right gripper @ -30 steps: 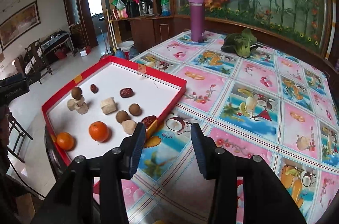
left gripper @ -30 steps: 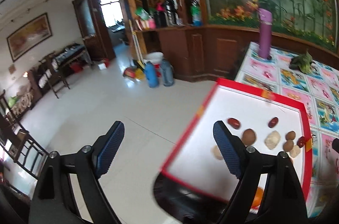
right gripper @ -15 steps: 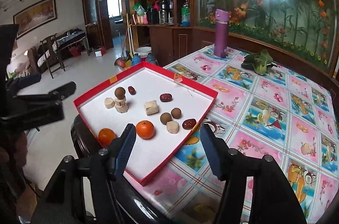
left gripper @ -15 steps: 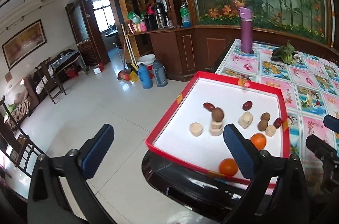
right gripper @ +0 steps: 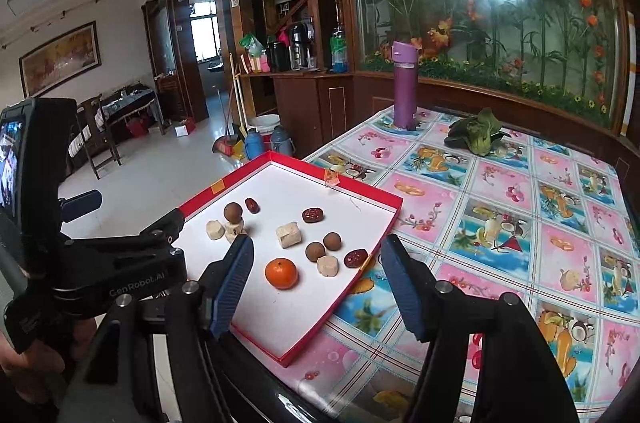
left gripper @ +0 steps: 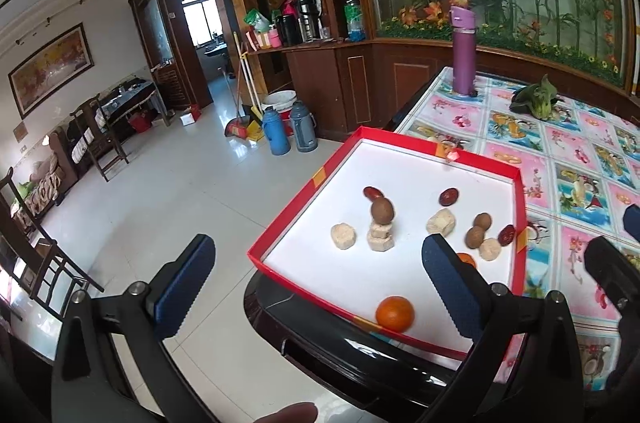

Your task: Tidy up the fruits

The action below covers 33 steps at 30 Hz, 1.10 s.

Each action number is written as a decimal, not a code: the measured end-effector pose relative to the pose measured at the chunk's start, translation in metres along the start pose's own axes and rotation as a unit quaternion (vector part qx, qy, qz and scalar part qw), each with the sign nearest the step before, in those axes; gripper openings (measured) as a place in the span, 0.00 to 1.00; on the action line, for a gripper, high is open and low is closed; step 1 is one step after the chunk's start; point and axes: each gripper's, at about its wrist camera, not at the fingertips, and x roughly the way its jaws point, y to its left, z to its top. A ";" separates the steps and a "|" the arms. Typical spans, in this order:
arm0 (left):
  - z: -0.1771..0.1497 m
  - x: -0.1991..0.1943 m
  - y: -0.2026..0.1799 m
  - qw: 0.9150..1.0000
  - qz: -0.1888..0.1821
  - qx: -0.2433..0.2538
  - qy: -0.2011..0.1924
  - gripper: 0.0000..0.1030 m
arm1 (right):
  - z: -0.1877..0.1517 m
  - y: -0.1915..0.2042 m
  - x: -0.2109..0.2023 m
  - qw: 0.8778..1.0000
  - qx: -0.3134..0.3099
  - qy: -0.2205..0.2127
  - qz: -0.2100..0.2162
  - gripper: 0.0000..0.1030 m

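Note:
A red tray [left gripper: 304, 191] [right gripper: 372, 192] with a white floor sits on the table's near left corner. In it lie an orange [left gripper: 394, 314] [right gripper: 281, 273], brown longans [left gripper: 382, 210] [right gripper: 315, 252], red dates [left gripper: 449, 197] [right gripper: 312, 214] and beige chunks [left gripper: 343, 236] [right gripper: 289, 235]. One longan rests on top of a beige chunk. A second orange [left gripper: 466, 259] peeks from behind my left gripper's right finger. My left gripper [left gripper: 318, 281] hangs open off the tray's left corner, empty. My right gripper [right gripper: 318, 279] is open above the tray's near edge, framing the orange, and holds nothing.
A purple bottle [left gripper: 463, 51] [right gripper: 405, 87] and a leafy green vegetable [left gripper: 536, 99] [right gripper: 476, 135] stand at the far side of the fruit-patterned tablecloth [right gripper: 500, 223]. Tiled floor with two thermos flasks [left gripper: 276, 131] lies left of the table. A hand [right gripper: 36, 359] holds the left gripper.
Both grippers have drawn back from the tray, so more of it shows. The right gripper has opened wider and shifted left over the tray's near edge. The fruits have not moved.

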 end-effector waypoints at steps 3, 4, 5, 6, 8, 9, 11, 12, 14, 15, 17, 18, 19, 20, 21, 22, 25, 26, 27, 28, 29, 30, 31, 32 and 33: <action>0.000 -0.002 -0.004 1.000 -0.008 0.001 0.001 1.00 | -0.001 -0.002 0.002 1.000 0.006 0.001 -0.003 0.64; 0.001 -0.001 -0.005 1.000 -0.010 0.002 0.002 1.00 | -0.001 -0.003 0.003 1.000 0.006 0.000 -0.006 0.64; 0.000 -0.001 -0.006 1.000 -0.011 0.002 0.003 1.00 | -0.001 -0.003 0.003 1.000 0.006 0.000 -0.009 0.64; 0.000 -0.001 -0.007 1.000 -0.012 0.003 0.003 1.00 | -0.002 -0.004 0.004 1.000 0.007 0.000 -0.010 0.64; 0.000 0.000 -0.008 1.000 -0.014 0.004 0.006 1.00 | -0.003 -0.005 0.004 1.000 0.009 0.002 -0.011 0.64; -0.001 0.001 -0.008 1.000 -0.016 0.004 0.008 1.00 | -0.003 -0.005 0.004 1.000 0.010 0.003 -0.011 0.64; -0.001 0.001 -0.009 1.000 -0.015 0.005 0.009 1.00 | -0.004 -0.006 0.005 1.000 0.010 0.005 -0.012 0.64; -0.002 0.002 -0.009 1.000 -0.014 0.004 0.010 1.00 | -0.004 -0.006 0.005 1.000 0.011 0.005 -0.012 0.64; -0.003 0.003 -0.009 1.000 -0.015 0.004 0.012 1.00 | -0.004 -0.006 0.006 1.000 0.013 0.006 -0.010 0.64; -0.003 0.004 -0.009 1.000 -0.015 0.005 0.013 1.00 | -0.004 -0.006 0.005 1.000 0.013 0.006 -0.011 0.64; -0.004 0.004 -0.009 1.000 -0.014 0.005 0.013 1.00 | -0.004 -0.006 0.005 1.000 0.013 0.005 -0.011 0.64; -0.004 0.005 -0.008 1.000 -0.014 0.004 0.014 1.00 | -0.004 -0.006 0.005 1.000 0.013 0.005 -0.011 0.64; -0.005 0.005 -0.007 1.000 -0.014 0.004 0.014 1.00 | -0.004 -0.006 0.006 1.000 0.014 0.006 -0.011 0.64; -0.005 0.005 -0.007 1.000 -0.015 0.003 0.014 1.00 | -0.004 -0.006 0.005 1.000 0.015 0.007 -0.010 0.64; -0.005 0.005 -0.007 1.000 -0.015 0.003 0.015 1.00 | -0.004 -0.006 0.006 1.000 0.015 0.008 -0.009 0.64; -0.005 0.005 -0.006 1.000 -0.015 0.003 0.015 1.00 | -0.004 -0.005 0.007 1.000 0.015 0.010 -0.009 0.64; -0.006 0.006 -0.004 1.000 -0.015 0.000 0.016 1.00 | -0.005 -0.004 0.007 1.000 0.013 0.010 -0.009 0.64; -0.006 0.006 -0.004 1.000 -0.016 0.001 0.016 1.00 | -0.005 -0.003 0.008 1.000 0.012 0.010 -0.009 0.64; -0.006 0.007 -0.003 1.000 -0.017 0.001 0.017 1.00 | -0.005 -0.003 0.008 1.000 0.011 0.009 -0.009 0.64; -0.006 0.008 -0.003 1.000 -0.018 0.001 0.017 1.00 | -0.004 -0.002 0.008 1.000 0.010 0.009 -0.009 0.64; -0.006 0.008 -0.003 1.000 -0.019 0.001 0.018 1.00 | -0.005 -0.002 0.008 1.000 0.009 0.009 -0.009 0.64; -0.007 0.008 -0.003 1.000 -0.019 0.002 0.018 1.00 | -0.005 -0.002 0.009 1.000 0.009 0.009 -0.008 0.64; -0.006 0.008 -0.003 1.000 -0.018 0.001 0.018 1.00 | -0.005 -0.002 0.009 1.000 0.009 0.009 -0.009 0.64; -0.006 0.008 -0.003 1.000 -0.019 0.002 0.018 1.00 | -0.005 -0.002 0.009 1.000 0.010 0.010 -0.009 0.64; -0.007 0.008 -0.003 1.000 -0.021 0.003 0.019 1.00 | -0.005 -0.001 0.010 1.000 0.010 0.011 -0.008 0.64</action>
